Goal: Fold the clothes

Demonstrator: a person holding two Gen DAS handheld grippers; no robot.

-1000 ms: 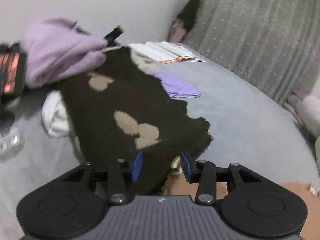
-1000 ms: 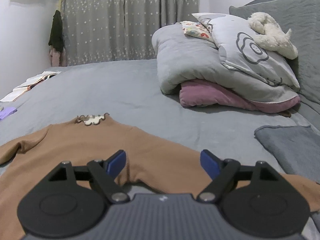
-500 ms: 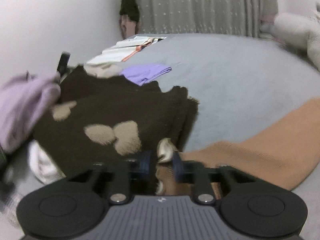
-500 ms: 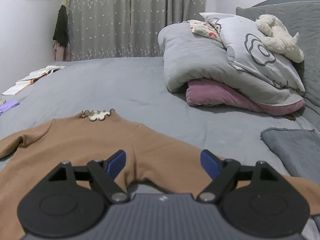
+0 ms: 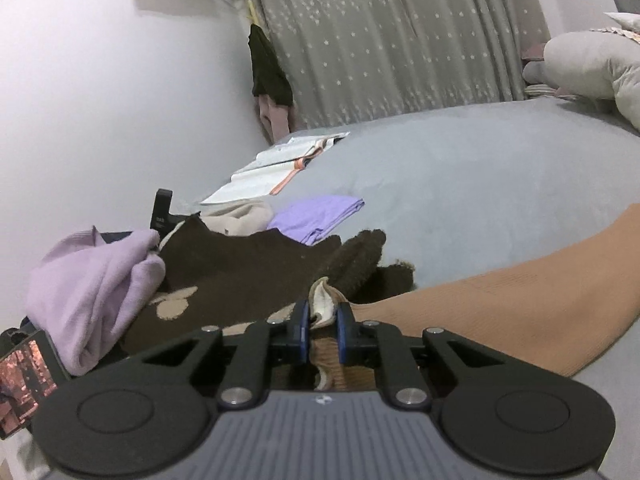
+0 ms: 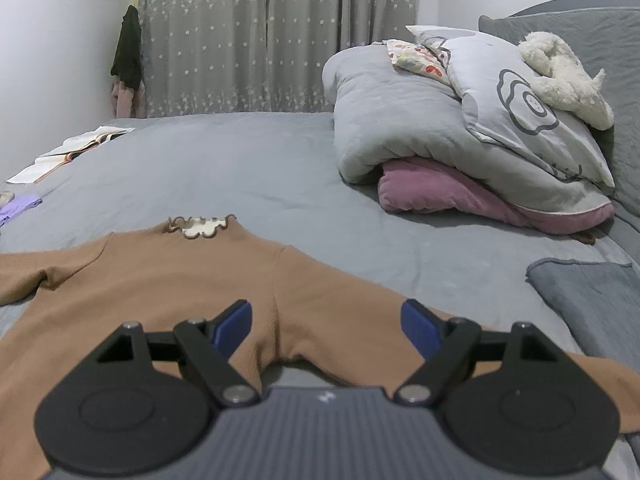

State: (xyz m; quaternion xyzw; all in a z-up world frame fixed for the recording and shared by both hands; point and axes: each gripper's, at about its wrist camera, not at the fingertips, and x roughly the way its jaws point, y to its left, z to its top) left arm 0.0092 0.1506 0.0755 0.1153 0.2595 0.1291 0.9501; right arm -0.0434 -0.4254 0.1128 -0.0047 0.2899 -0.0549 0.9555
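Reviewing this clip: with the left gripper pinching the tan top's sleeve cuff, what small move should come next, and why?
Probably carry the cuff inward across the tan top. The left gripper is shut on it, the top lies flat on the bed, and the right gripper is open.

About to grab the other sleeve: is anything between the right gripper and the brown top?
Nothing visible. The right gripper hangs open directly over the brown top, only bare fabric beneath. The left gripper is shut on the sleeve cuff.

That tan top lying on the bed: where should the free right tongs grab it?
At the cuff end of the sleeve nearest the right tongs, coming in low from the near edge. The tan top lies flat and spread, so edges are easiest to pinch.
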